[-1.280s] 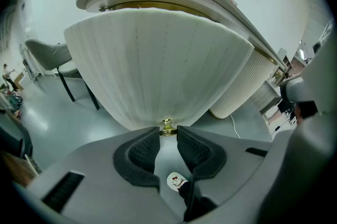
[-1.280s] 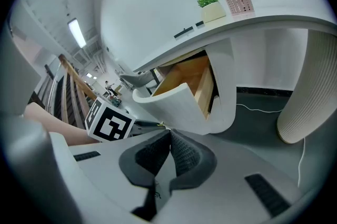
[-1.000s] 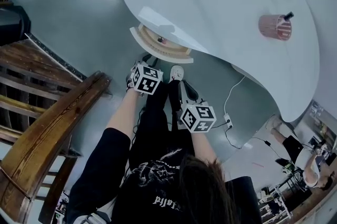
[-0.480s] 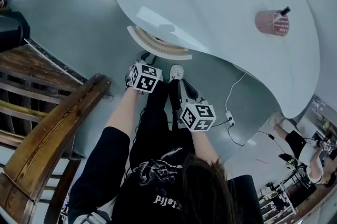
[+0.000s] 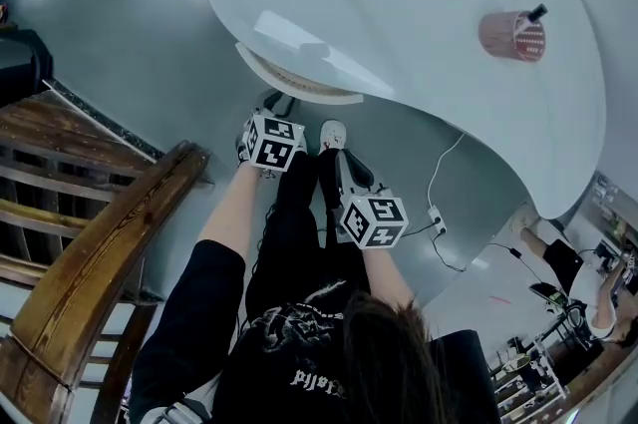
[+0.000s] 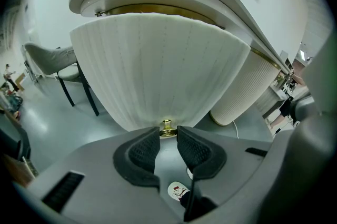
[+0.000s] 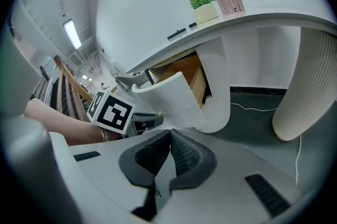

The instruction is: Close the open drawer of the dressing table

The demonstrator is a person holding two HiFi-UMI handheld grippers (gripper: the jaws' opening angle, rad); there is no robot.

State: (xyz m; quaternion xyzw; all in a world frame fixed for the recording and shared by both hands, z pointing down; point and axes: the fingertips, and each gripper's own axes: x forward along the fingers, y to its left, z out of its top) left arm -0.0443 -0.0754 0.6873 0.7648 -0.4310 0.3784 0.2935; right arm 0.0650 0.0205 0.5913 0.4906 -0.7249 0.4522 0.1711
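The left gripper (image 6: 168, 133), with its jaws standing partly apart, is clamping by its very tips on the small brass knob (image 6: 167, 125) at the bottom centre of the drawer (image 6: 158, 70). The pads seem to be bearing on the knob's sides. The fluted, curved drawer front is projecting from beneath the dressing table (image 5: 419, 33), so the drawer is lying partly open. Wood is showing at its side in the right gripper view.

**Risk.** The purchase is shallow, taken at the pad tips only, so a firm push could be sliding the knob out of the jaws. The gripper is also tilting downward while the drawer must be travelling level. Part of any push may therefore be pressing the knob down rather than in, and this could be skewing the drawer on its runners and jamming it short of closed.

**Pose.** The left forearm (image 5: 234, 212) is reaching forward and down from the body toward the table's edge. The right gripper (image 7: 169, 136), with its jaws resting together on nothing, is hanging nearer the body and well apart from the drawer. It is angling down toward the drawer's side and taking no part.
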